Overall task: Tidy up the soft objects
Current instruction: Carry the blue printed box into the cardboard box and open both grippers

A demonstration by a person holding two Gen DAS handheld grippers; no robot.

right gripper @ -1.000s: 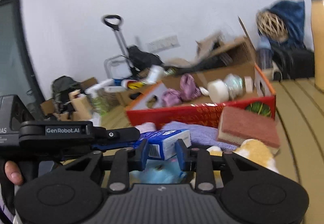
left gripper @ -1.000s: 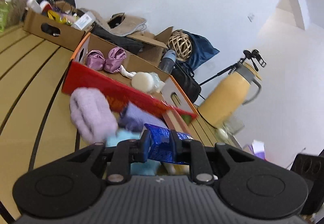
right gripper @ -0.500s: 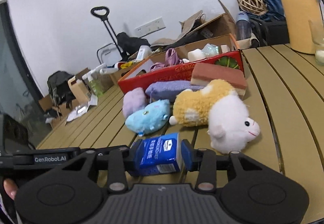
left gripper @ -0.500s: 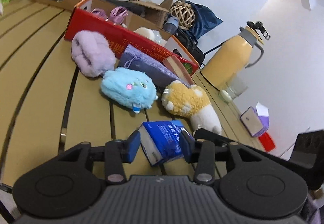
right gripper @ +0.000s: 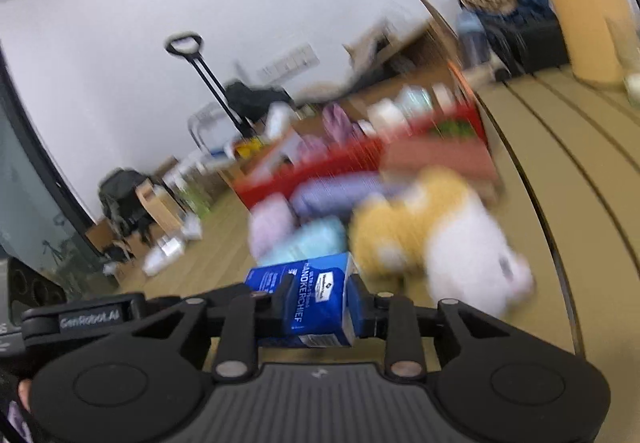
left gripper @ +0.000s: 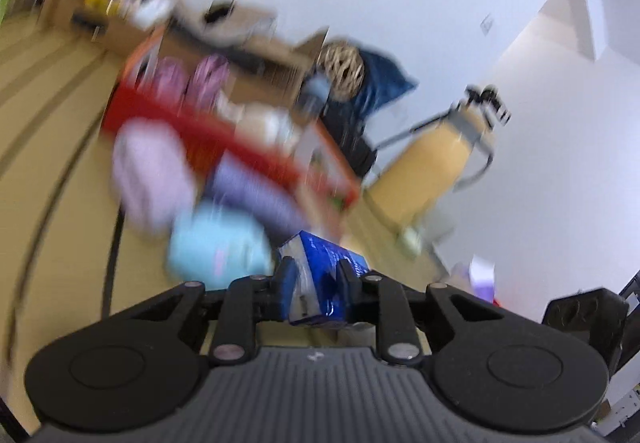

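Observation:
Both views are blurred by motion. My left gripper (left gripper: pixel 316 289) and my right gripper (right gripper: pixel 320 301) are both shut on the same blue handkerchief pack (left gripper: pixel 320 283), also in the right wrist view (right gripper: pixel 316 299), held above the wooden table (left gripper: pixel 60 163). Ahead lie a light-blue plush (left gripper: pixel 216 247), a lilac fluffy item (left gripper: pixel 148 179), a purple cloth (left gripper: pixel 256 195), and in the right view a yellow plush (right gripper: pixel 400 227) and a white plush (right gripper: pixel 476 263). Behind them stands the red cardboard box (left gripper: pixel 224 139) with pink soft things inside.
A yellow thermos jug (left gripper: pixel 432 171) and a glass (left gripper: pixel 412 239) stand at the table's right. A second cardboard box (left gripper: pixel 80 15) with clutter is at the far left. A brown sponge block (right gripper: pixel 436 159) leans by the red box. The other gripper's body (right gripper: pixel 76 315) is at left.
Both grippers, with the blue pack, have lifted and tilted up and moved closer to the plush toys and red box. The views have become blurred.

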